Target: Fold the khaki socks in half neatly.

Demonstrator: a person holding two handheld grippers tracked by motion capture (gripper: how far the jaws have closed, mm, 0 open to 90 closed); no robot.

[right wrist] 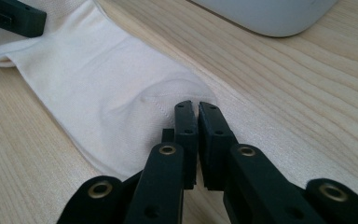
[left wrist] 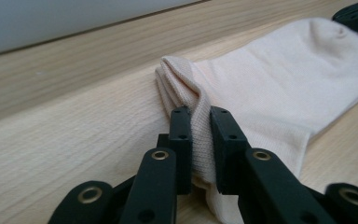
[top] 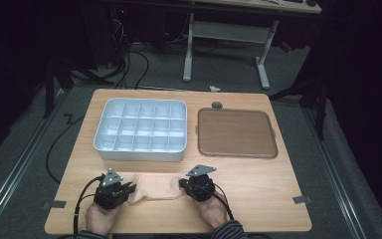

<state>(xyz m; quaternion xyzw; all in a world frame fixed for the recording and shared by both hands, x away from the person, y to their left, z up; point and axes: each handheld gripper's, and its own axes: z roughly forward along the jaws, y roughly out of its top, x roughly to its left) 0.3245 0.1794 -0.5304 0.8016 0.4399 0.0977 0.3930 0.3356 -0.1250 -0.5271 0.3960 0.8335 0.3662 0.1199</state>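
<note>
Both grippers pinch one cream sock point(top: 151, 187): left gripper point(left wrist: 200, 126) clamps the cuff, right gripper point(right wrist: 196, 116) the toe, apparently to lift it flat toward the compartment tray point(top: 142, 154).

A: Where do we look from in the high view?

B: From above the table's point(top: 258, 194) near edge, forward and down, well back.

A: And our two gripper views?

B: Each sits low, close behind its own jaws, skimming the tabletop. Both share the sock point(left wrist: 270, 88) with the high view.
</note>
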